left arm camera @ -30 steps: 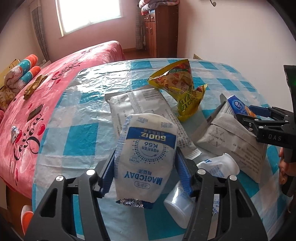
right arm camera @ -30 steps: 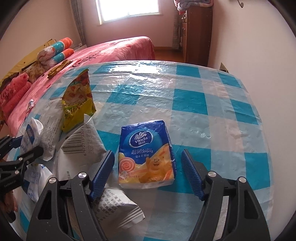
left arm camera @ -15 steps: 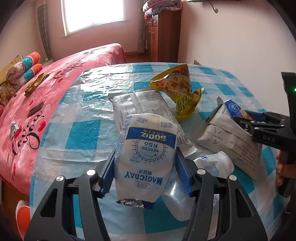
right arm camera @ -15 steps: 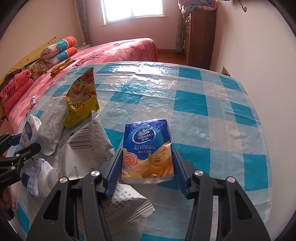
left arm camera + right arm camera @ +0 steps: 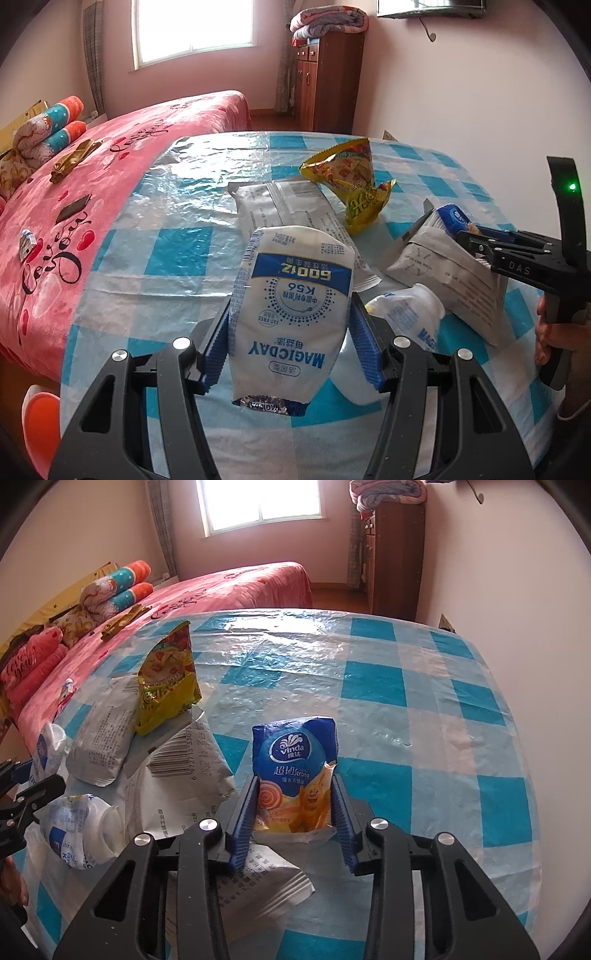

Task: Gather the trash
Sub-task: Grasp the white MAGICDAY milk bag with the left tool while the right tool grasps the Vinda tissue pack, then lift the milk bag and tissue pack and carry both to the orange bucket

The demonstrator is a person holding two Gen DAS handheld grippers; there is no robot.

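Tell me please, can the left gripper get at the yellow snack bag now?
Probably not yet. The left gripper is shut on the white MAGICDAY pouch, so its jaws are full. The yellow snack bag lies farther back, behind a grey wrapper.

White MAGICDAY pouch (image 5: 291, 317) upside down, pinched upright. Blue-orange Vinda tissue pack (image 5: 295, 775) squeezed, crumpled. Yellow snack bag (image 5: 168, 679), grey wrappers (image 5: 184, 771), crushed white bottle (image 5: 79, 830) loose on checked counter (image 5: 406, 709).

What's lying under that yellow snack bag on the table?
The yellow snack bag rests partly on a long white wrapper lying flat on the checked tablecloth. What lies beneath the bag's far side is hidden.
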